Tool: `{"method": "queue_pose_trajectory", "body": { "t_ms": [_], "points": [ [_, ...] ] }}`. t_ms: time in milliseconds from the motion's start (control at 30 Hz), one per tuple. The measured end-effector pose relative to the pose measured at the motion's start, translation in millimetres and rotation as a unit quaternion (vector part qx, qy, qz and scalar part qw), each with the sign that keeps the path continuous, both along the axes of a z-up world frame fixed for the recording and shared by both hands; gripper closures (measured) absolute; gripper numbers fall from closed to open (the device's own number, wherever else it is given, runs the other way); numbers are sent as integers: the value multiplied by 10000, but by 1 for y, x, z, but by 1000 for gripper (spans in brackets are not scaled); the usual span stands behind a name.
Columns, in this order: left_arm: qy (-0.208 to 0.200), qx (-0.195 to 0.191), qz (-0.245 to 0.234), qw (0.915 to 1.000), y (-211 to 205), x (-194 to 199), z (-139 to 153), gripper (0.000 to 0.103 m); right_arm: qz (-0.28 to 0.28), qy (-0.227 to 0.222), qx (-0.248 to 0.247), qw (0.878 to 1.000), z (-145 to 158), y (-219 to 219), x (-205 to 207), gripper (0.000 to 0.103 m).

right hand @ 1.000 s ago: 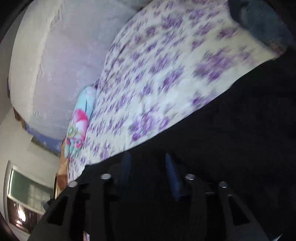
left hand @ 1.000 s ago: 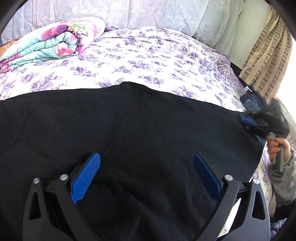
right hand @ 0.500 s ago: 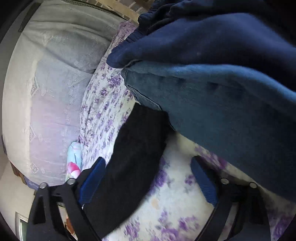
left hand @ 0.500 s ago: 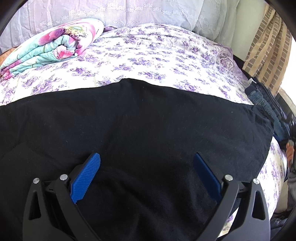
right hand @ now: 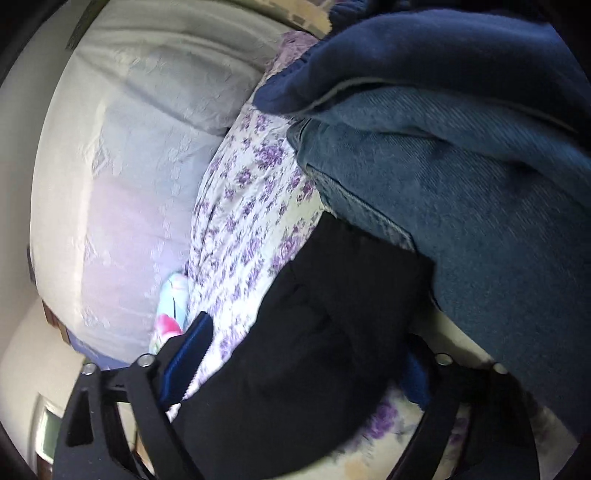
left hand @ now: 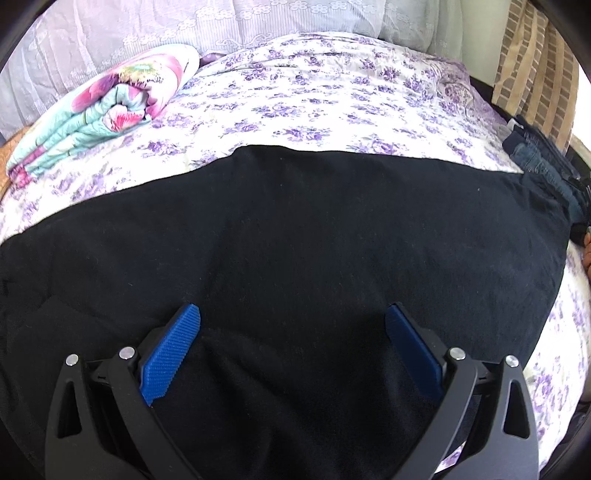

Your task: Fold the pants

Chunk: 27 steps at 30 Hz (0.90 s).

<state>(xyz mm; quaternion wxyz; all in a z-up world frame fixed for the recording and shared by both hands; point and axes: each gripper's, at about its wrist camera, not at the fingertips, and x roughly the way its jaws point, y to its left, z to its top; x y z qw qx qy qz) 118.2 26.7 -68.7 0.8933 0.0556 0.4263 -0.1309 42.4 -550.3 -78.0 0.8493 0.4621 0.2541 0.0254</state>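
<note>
The black pants (left hand: 295, 258) lie spread flat across the bed (left hand: 314, 99), which is covered by a white sheet with purple flowers. I use the pants as my landmark.

My left gripper (left hand: 293, 349) hovers over the middle of the pants, nearer their close edge. Its jaws are spread wide, blue pads apart, with nothing pinched between them.

My right gripper (right hand: 303, 369) sits at the right end of the pants. Its jaws are wide but closing. A corner of the black cloth (right hand: 332, 332) lies between them; the pads do not press on it.

Just beyond that right end lies a stack of blue denim jeans (right hand: 480, 221) with a dark navy garment (right hand: 424, 48) on top. The jeans touch the pants' corner.

Far beyond the pants' left end, a rolled floral blanket (left hand: 107, 107) in pink and teal rests by the pale lace pillows (left hand: 221, 26) at the head of the bed.
</note>
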Motion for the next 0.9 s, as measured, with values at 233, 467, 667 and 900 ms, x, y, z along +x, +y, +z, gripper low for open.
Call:
{"method": "queue_pose_trajectory", "body": {
  "t_ms": [233, 467, 667, 900],
  "points": [
    [-8, 316, 30, 9995, -10, -9, 4, 5, -308, 289, 337, 9985, -12, -10, -3, 83],
    [-434, -1169, 322, 9917, 41, -22, 41, 5, -460, -219, 269, 9983, 10, 2, -11, 83],
    [-1367, -1133, 1464, 9732, 125, -51, 86, 5, 25, -430, -2178, 9750, 88, 90, -6, 84],
    [-1074, -2215, 2802, 9279, 233, -68, 48, 5, 1253, -787, -3863, 9104, 112, 238, 15, 84]
  ]
}}
